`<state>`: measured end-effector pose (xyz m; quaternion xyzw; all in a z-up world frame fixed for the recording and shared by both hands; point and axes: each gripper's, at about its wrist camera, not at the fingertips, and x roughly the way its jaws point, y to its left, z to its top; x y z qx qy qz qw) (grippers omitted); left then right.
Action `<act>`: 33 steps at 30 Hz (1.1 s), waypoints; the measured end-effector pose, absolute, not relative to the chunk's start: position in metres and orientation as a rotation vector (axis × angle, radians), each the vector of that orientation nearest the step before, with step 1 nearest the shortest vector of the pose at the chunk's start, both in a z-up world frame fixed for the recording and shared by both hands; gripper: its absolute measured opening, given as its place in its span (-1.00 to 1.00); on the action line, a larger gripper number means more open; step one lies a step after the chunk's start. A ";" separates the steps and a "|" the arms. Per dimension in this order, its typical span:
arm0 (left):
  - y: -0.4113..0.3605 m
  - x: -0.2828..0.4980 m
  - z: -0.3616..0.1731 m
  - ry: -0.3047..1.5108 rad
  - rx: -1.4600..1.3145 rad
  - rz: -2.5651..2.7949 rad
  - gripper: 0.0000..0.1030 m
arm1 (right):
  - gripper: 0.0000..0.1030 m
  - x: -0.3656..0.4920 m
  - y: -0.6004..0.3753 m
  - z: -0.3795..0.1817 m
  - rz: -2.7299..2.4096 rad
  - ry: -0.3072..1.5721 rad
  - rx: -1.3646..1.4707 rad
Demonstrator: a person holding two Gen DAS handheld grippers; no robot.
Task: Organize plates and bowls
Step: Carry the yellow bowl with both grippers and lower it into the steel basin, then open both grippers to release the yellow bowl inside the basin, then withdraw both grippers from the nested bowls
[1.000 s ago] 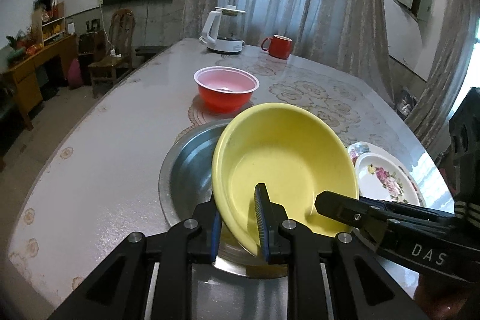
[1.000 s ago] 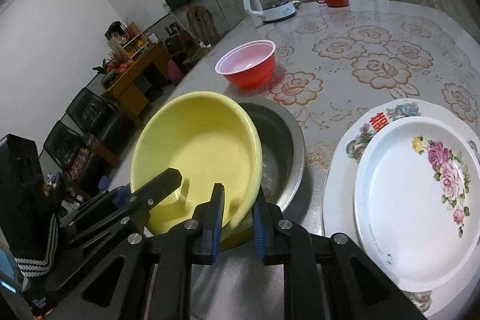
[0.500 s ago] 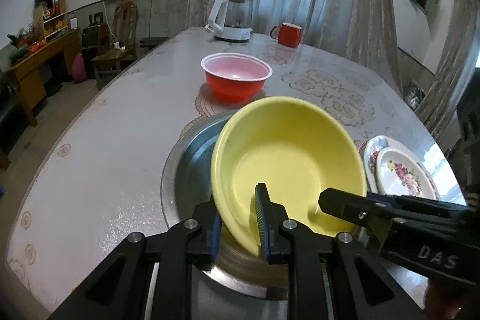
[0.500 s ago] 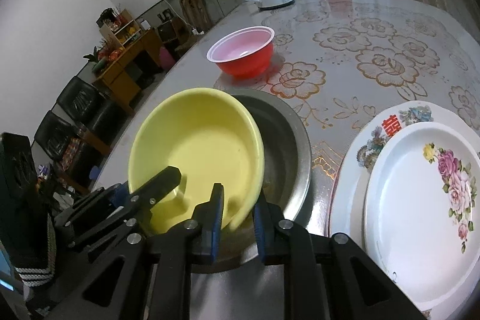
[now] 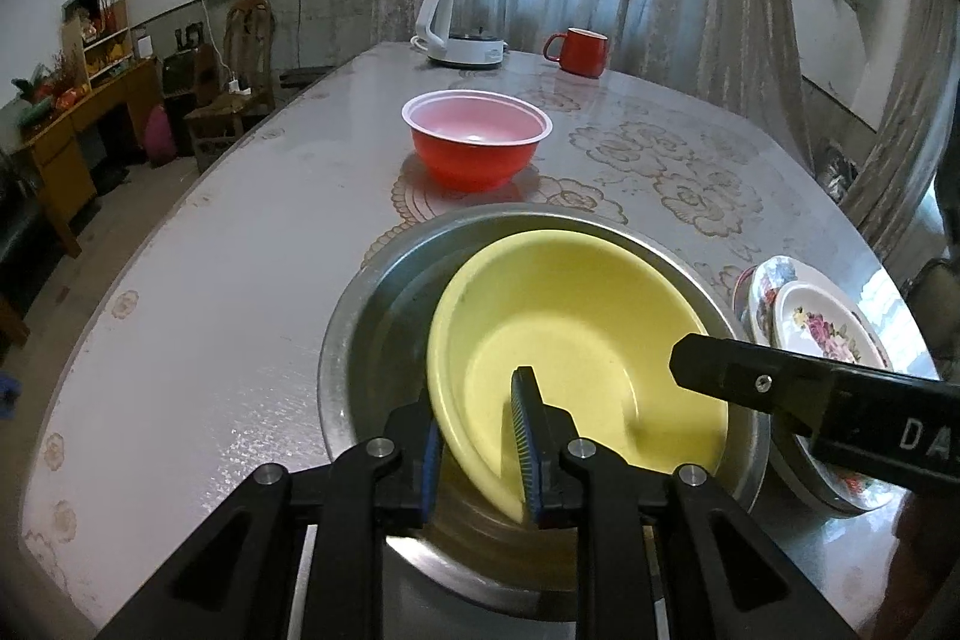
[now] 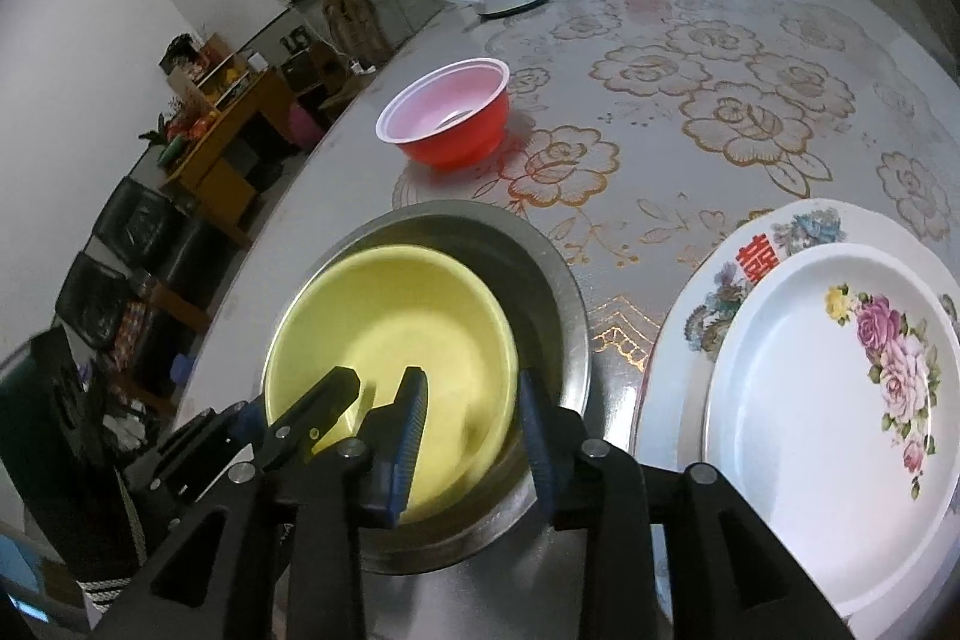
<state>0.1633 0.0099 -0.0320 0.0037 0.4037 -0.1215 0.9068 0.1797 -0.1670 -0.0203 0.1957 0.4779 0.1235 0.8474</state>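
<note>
I see the yellow bowl (image 5: 576, 340) sitting inside the steel basin (image 5: 372, 334) on the table (image 5: 198, 292). My left gripper (image 5: 477, 439) pinches the bowl's near rim, one pad inside, one outside. My right gripper (image 6: 471, 430) has just been opening; its jaws straddle the rim, pads off it. Red bowl (image 6: 447, 115) stands beyond; stacked floral plates (image 6: 840, 376) lie right of the basin.

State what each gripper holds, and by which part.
The left gripper pinches the yellow bowl by its near rim. The right gripper has just been opening; that rim sits loose between its jaws.
</note>
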 end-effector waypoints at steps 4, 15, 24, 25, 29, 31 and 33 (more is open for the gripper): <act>0.007 0.164 -0.033 0.831 0.047 -0.239 -0.56 | -0.39 0.177 -0.165 -0.019 0.257 1.001 0.400; 0.001 0.162 -0.025 0.791 0.067 -0.258 0.21 | -0.38 0.173 -0.170 -0.015 0.250 0.993 0.431; 0.021 0.153 -0.016 0.757 0.004 -0.216 0.21 | -0.38 0.172 -0.172 -0.016 0.265 0.989 0.450; 0.024 0.152 -0.015 0.754 -0.010 -0.213 0.21 | -0.38 0.172 -0.172 -0.016 0.268 0.989 0.452; 0.031 0.146 -0.015 0.754 -0.056 -0.216 0.21 | -0.38 0.170 -0.169 -0.018 0.283 0.990 0.454; 0.034 0.143 -0.014 0.747 -0.074 -0.215 0.21 | -0.38 0.169 -0.169 -0.019 0.288 0.987 0.455; 0.037 0.141 -0.013 0.739 -0.088 -0.213 0.21 | -0.38 0.168 -0.169 -0.019 0.293 0.983 0.455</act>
